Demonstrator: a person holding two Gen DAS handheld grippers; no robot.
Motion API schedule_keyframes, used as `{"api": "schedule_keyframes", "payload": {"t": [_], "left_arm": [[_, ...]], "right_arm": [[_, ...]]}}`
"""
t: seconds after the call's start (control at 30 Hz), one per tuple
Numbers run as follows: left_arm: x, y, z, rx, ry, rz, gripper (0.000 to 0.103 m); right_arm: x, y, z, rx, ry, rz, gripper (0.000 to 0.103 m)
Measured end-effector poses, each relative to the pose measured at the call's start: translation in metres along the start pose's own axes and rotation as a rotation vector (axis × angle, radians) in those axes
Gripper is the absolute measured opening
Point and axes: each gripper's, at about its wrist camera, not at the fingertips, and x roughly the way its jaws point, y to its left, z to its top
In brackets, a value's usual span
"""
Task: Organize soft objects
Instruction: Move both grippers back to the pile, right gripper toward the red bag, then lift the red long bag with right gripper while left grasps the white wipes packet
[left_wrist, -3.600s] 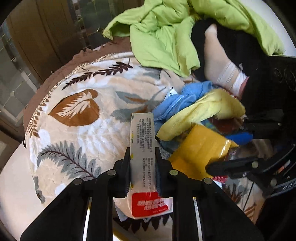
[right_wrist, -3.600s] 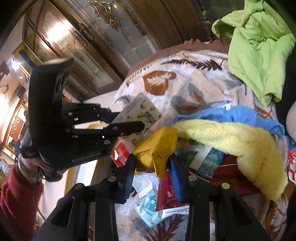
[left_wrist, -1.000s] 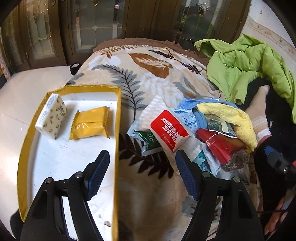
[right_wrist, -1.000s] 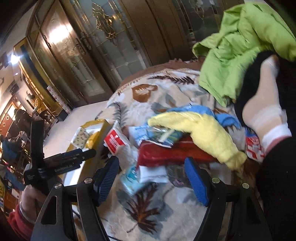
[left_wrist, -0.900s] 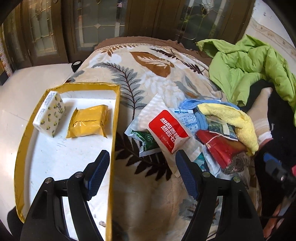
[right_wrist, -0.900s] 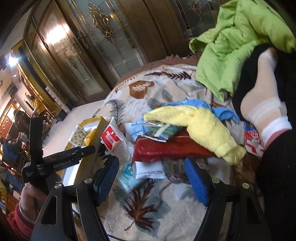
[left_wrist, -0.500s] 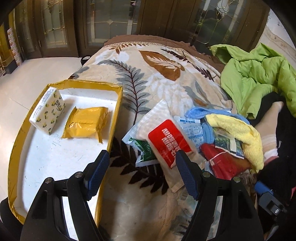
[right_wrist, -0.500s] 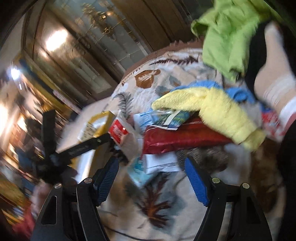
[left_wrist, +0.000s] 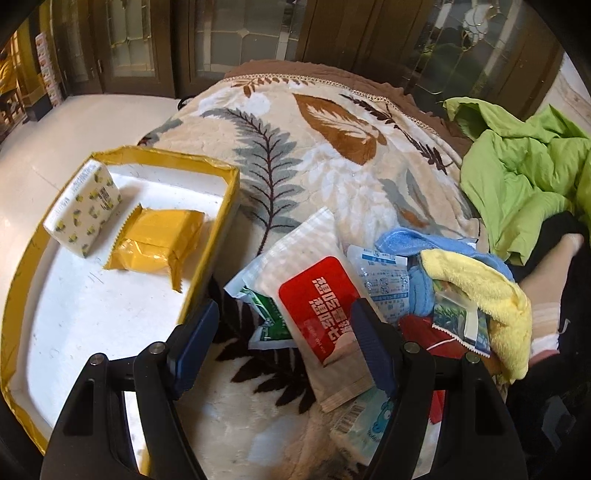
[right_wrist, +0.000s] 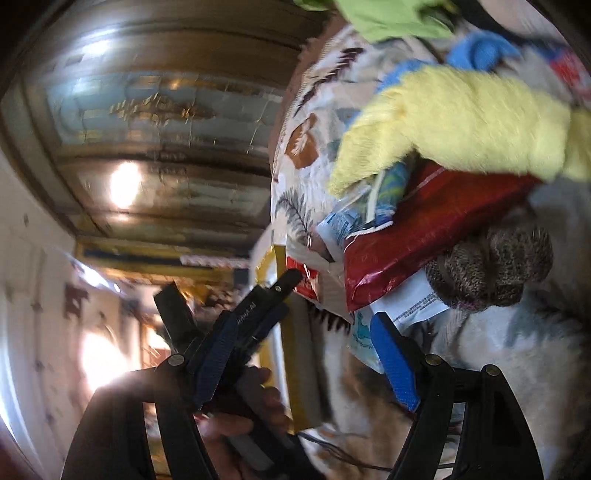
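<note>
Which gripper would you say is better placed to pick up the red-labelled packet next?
Left. The open left gripper already frames the red-labelled packet, with one finger beside it. The right gripper, also open, points nearer the dark red bag.

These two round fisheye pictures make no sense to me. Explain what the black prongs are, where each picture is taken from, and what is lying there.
No robot arm here: a person holds a two-finger gripper in each hand, and each gripper carries a camera looking along its fingers. The black prongs with blue pads are those fingers.

The left view shows the left gripper, open and holding nothing, above a leaf-patterned blanket. Beside the blanket is a yellow-rimmed tray containing a lemon-print box and a yellow packet. On the blanket is a heap: a red-labelled pouch, a yellow cloth, a blue cloth and more packets.

The right view is tilted and blurred. The right gripper is also open and empty; it looks at the same heap, with a red bag under the yellow cloth.
</note>
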Motion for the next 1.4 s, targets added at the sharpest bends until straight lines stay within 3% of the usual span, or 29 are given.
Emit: {"api": "schedule_keyframes", "payload": {"t": [0.23,0.37,0.73,0.83,0.97,1.2,1.4], "left_arm": [[0.011,0.0,0.001,-0.076,0.035,-0.018,0.079],[0.0,0.004,-0.001,-0.108,-0.007,-0.011,0.079],[0.02,-0.016,0.009,-0.099,0.051,-0.007,0.08],[0.024,-0.019,0.013,-0.098,0.059,-0.002,0.08],[0.033,-0.016,0.012,-0.115,0.079,0.002,0.08],[0.035,-0.014,0.004,-0.085,0.07,-0.021,0.08],[0.031,-0.017,0.003,-0.02,0.061,-0.024,0.057]], "right_arm": [[0.013,-0.024,0.004,0.151,0.012,0.022,0.077],[0.014,-0.032,0.004,0.16,-0.014,-0.011,0.077],[0.032,-0.04,0.016,0.25,-0.074,-0.017,0.075],[0.032,-0.047,0.018,0.298,-0.111,-0.007,0.068],[0.045,-0.054,0.023,0.307,-0.089,-0.015,0.032],[0.042,-0.061,0.024,0.31,-0.081,0.023,0.028],[0.03,-0.058,0.021,0.292,-0.081,0.039,0.028]]}}
